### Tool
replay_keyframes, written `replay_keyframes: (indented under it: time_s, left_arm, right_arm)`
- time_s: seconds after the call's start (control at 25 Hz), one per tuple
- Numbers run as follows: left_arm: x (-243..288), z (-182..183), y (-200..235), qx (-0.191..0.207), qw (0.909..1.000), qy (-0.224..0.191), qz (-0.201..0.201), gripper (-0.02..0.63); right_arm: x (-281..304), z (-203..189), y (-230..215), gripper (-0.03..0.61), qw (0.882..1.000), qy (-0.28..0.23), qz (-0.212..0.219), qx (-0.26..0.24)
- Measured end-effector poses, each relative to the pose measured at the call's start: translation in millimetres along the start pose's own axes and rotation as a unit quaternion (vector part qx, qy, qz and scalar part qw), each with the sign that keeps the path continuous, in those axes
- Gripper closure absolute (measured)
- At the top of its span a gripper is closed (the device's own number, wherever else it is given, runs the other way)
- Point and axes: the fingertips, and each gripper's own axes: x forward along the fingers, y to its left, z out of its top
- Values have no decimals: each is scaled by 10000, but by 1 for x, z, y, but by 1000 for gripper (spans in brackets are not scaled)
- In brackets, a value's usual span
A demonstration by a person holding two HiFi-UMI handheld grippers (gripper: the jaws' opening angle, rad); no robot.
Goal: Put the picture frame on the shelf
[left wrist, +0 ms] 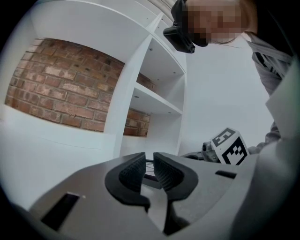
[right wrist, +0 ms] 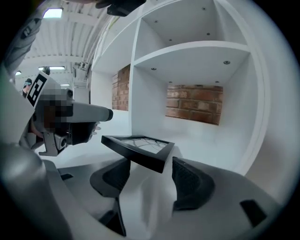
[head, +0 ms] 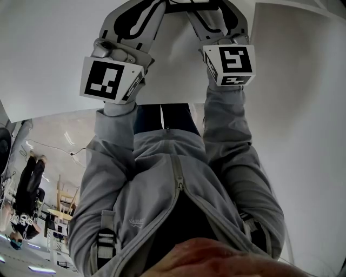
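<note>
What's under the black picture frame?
The white shelf board shows around the picture frame, and the right gripper has its open jaws either side of the near corner. The spot right beneath the frame is covered, so I can't see it.

red brick wall (left wrist: 61, 89), bright ceiling light (right wrist: 52, 12) overhead.

A red brick wall (right wrist: 194, 103) stands at the back. Far left of the wall, a ceiling light (right wrist: 52, 13) glows overhead.
</note>
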Motion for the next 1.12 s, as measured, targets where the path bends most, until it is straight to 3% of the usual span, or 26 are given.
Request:
replay_keyframes:
  time_s: [0.16, 0.28, 0.36, 0.6, 0.84, 1.12]
  left_arm:
    - [-7, -12, 2, 50, 9999, 105, 43, 554]
    - [-8, -24, -2, 84, 9991, 393, -100, 458]
    - [-9, -33, -2, 59, 9981, 587, -188, 426]
    - [-3, -53, 0, -18, 9948, 994, -215, 426]
    - [11, -51, -9, -124, 9959, 876, -172, 456]
    - [23, -34, 17, -212, 9965, 802, -88, 466]
  right_arm:
    - [2, 2, 10, 313, 9999, -101, -4, -37]
    - [0, 4, 9, 313, 9999, -143, -8, 3]
    - [1, 7, 10, 313, 9999, -162, 9, 45]
    - [1, 9, 14, 313, 9996, -210, 66, 171]
    - [-4, 9, 4, 313, 9991, -250, 152, 310]
    - [3, 32, 0, 313, 9957, -469, 626, 498]
